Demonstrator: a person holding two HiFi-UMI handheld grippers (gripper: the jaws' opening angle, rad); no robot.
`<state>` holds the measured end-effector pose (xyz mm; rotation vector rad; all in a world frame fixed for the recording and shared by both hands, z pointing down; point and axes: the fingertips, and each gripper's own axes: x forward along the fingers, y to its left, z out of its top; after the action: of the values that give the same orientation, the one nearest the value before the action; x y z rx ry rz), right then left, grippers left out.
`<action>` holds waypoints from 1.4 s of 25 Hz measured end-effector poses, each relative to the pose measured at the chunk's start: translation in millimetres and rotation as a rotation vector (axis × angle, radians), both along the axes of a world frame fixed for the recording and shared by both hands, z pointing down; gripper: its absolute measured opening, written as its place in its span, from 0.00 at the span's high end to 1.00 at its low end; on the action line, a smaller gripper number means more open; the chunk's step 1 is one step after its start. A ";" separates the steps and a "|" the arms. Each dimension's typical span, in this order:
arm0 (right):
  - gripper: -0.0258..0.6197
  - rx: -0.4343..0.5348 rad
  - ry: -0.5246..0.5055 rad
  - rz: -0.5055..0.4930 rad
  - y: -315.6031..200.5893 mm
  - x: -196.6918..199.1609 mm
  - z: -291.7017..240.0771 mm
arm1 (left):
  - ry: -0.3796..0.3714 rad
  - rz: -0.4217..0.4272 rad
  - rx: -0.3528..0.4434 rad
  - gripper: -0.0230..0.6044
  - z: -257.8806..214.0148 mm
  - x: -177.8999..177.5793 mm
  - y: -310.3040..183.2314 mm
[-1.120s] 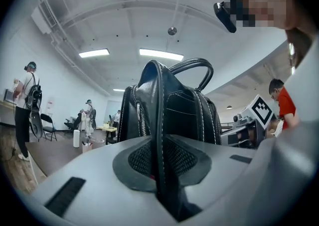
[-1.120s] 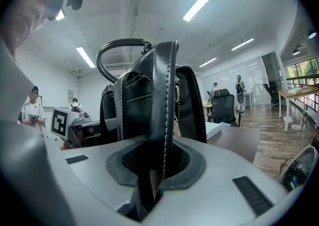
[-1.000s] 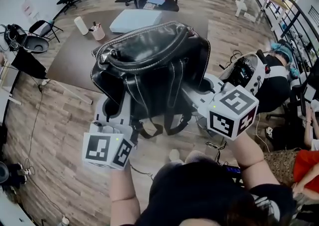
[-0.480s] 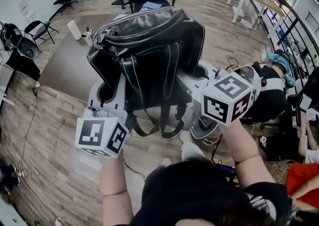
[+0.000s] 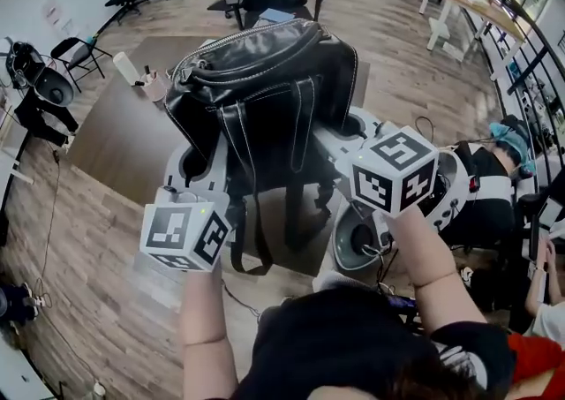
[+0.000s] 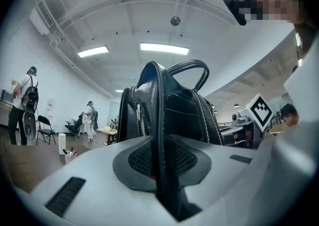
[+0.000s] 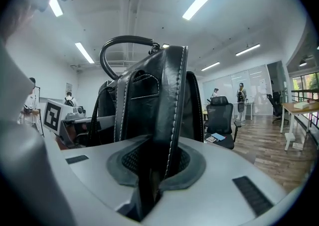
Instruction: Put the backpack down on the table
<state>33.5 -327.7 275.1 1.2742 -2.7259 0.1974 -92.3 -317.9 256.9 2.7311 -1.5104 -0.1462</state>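
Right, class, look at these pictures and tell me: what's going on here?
A person is holding a black backpack up with two hand-held grippers. The left gripper and the right gripper each have their jaws shut on one of its straps. The backpack is in the air at the brown table and has not yet been set down on it.

You're holding one backpack (image 5: 265, 80) with two grippers: left gripper (image 6: 160, 162), right gripper (image 7: 158, 162). Each is clamping one strap, so you're gripping two: left strap (image 6: 158, 115), right strap (image 7: 172, 105). You're seeing one handle (image 6: 192, 68), one table (image 5: 115, 138), one pen cup (image 5: 157, 86), one white cylinder (image 5: 124, 69).
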 end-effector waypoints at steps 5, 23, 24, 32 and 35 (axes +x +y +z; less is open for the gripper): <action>0.85 0.001 0.029 -0.040 -57.8 12.6 11.6 | -0.013 -0.041 -0.041 0.85 15.9 13.1 -53.1; 0.84 -0.086 0.024 -0.182 -175.3 23.7 82.5 | -0.019 -0.229 -0.156 0.85 82.1 27.0 -150.4; 0.84 -0.090 0.025 -0.184 -180.2 23.1 86.4 | -0.025 -0.236 -0.158 0.85 85.8 26.8 -154.1; 0.83 -0.091 0.052 -0.204 -213.1 14.2 114.6 | -0.053 -0.284 -0.183 0.84 115.8 20.7 -177.6; 0.83 -0.094 0.055 -0.207 -223.8 9.5 123.6 | -0.046 -0.304 -0.193 0.84 125.5 16.2 -186.2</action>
<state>42.9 -551.5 398.7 0.9517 -2.7406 0.2611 -76.1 -504.2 382.4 2.3618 -1.8376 0.0567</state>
